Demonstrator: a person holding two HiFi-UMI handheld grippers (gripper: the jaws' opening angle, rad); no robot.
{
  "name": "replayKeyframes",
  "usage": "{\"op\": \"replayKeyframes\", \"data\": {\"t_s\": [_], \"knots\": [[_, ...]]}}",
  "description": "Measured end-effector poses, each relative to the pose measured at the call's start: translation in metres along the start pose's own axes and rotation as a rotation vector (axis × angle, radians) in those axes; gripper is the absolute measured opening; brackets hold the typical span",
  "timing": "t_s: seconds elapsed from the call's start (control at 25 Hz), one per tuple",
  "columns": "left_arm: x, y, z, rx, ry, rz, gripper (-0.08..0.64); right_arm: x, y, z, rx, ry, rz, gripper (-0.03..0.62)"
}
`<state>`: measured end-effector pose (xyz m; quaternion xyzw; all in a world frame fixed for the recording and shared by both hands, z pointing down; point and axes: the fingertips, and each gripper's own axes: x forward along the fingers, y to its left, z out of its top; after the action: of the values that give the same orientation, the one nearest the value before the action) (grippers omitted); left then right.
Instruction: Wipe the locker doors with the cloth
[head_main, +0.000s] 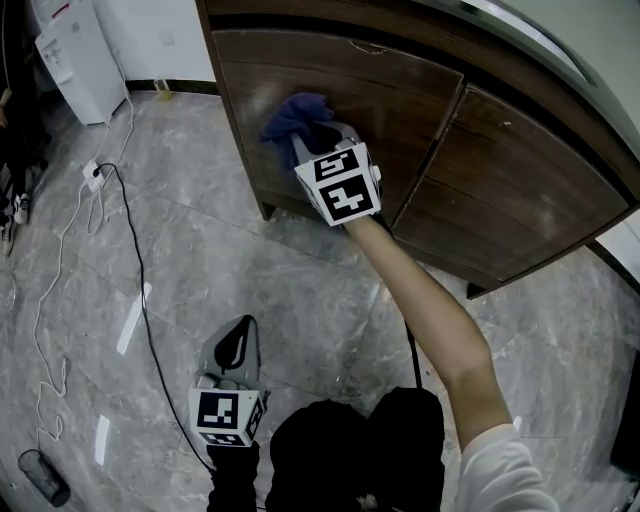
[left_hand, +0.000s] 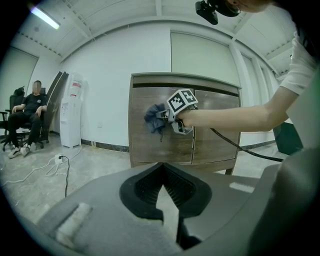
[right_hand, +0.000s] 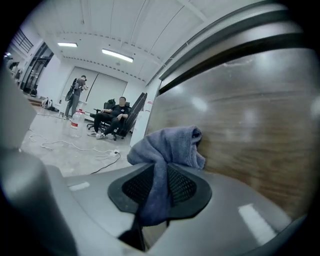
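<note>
A dark wooden locker with two doors stands on the marble floor. My right gripper is shut on a blue cloth and holds it against the left door, in its upper part. The right door is bare. In the right gripper view the cloth hangs out between the jaws and bunches against the wood. My left gripper hangs low over the floor, well short of the locker, shut with nothing in it. The left gripper view shows its jaws closed, with the cloth and locker ahead.
A white water dispenser stands to the locker's left. A power strip with white and black cables lies on the floor, and a dark bottle lies at the lower left. A person sits far off on a chair.
</note>
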<state>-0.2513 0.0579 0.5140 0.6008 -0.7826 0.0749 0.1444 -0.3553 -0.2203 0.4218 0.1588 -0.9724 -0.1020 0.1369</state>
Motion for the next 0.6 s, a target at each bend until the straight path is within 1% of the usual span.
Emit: {"op": "replayKeyframes", "data": {"t_s": [0.4, 0.6], "knots": [[-0.004, 0.001, 0.008, 0.006, -0.010, 0.003, 0.000, -0.010, -0.022, 0.078, -0.019, -0.104, -0.031, 0.086], [-0.004, 0.001, 0.009, 0.006, -0.013, 0.004, 0.000, -0.013, -0.026, 0.108, -0.023, -0.144, -0.037, 0.086]]}}
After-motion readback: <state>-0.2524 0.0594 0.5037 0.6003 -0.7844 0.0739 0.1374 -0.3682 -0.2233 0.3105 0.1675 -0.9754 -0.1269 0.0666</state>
